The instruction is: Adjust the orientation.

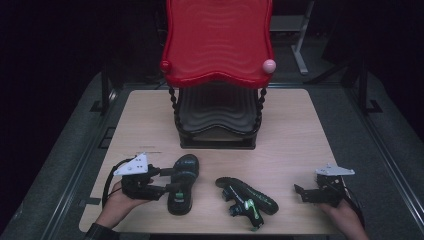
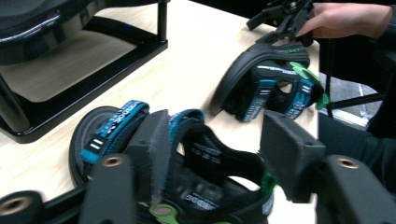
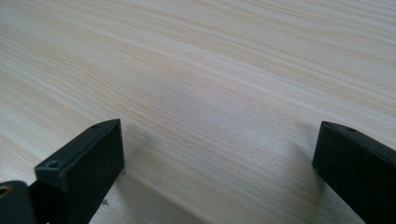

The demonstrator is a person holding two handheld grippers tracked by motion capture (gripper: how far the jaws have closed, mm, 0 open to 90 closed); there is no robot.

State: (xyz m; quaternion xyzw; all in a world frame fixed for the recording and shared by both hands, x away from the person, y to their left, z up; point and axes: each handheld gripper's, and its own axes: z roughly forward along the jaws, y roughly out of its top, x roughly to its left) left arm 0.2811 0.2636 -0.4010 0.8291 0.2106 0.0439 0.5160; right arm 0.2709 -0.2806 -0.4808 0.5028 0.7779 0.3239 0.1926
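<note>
Left hand-held gripper [image 1: 172, 179] lower left of frame, jaws spread around upright sandal [image 1: 183, 183], not clamped. Second sandal [image 1: 246, 199] on its side, lower centre of table [image 1: 295, 130]. Strap lettering blurred, unreadable. Right hand-held gripper [image 1: 300, 192] lower right, jaws apart, empty. Red tiered stand [image 1: 218, 42] top centre.

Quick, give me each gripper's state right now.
Left gripper: open, jaws straddling the left sandal, not clamped.
Right gripper: open, nothing between its jaws, over bare table.
</note>
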